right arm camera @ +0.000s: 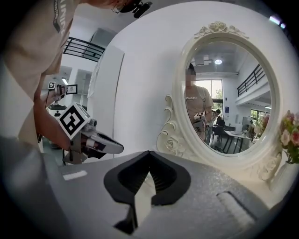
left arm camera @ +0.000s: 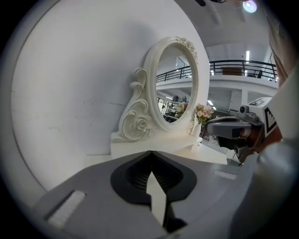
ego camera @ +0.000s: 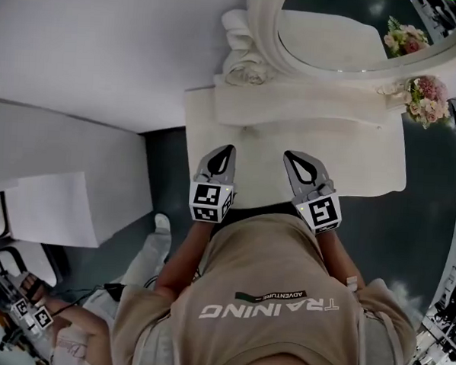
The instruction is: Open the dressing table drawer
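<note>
The white dressing table stands against the wall, with an oval carved mirror on its raised back shelf. Its drawer front is out of sight under the tabletop edge and my torso. My left gripper hovers over the front left of the tabletop, jaws shut and empty. My right gripper hovers beside it over the front middle, also shut and empty. In the left gripper view the shut left gripper points at the mirror, with the right gripper alongside. In the right gripper view the right gripper faces the mirror.
A vase of pink flowers stands at the table's back right corner. A white wall panel and a white board lie to the left. Another person's arm and equipment sit at the bottom left, on dark floor.
</note>
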`<move>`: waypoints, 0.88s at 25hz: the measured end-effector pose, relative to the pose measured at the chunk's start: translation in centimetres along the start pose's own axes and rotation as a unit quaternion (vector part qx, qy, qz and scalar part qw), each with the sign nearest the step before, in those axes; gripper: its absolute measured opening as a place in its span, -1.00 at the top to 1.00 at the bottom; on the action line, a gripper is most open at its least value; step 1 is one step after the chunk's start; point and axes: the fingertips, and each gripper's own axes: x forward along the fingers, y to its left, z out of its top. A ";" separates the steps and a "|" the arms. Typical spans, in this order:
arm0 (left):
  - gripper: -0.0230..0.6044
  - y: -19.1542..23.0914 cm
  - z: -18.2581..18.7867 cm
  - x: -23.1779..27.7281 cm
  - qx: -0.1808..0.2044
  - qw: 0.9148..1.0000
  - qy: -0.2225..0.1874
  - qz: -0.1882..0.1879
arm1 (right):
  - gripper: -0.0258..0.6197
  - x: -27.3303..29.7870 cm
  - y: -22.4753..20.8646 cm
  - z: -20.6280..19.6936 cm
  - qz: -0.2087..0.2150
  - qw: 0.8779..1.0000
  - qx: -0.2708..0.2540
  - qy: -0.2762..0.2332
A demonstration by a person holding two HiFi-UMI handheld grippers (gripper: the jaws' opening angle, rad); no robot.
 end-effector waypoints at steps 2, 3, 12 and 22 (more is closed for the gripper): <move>0.87 0.1 -0.5 1.0 -0.001 1.000 0.012 0.001 | 0.91 -0.2 -0.4 0.0 -0.008 1.000 0.009 0.001; 0.87 0.1 -0.7 1.5 -0.008 1.000 0.017 -0.001 | 0.92 -0.3 -0.8 0.0 -0.014 1.000 0.014 0.001; 0.79 -0.6 -5.5 5.6 -0.025 0.995 0.095 0.019 | 0.92 -0.8 -3.8 -2.0 0.005 1.000 0.029 -0.009; 0.54 1.5 -8.4 9.3 -0.062 0.985 0.121 0.110 | 0.92 -1.8 -7.8 -5.6 0.032 0.998 0.046 -0.016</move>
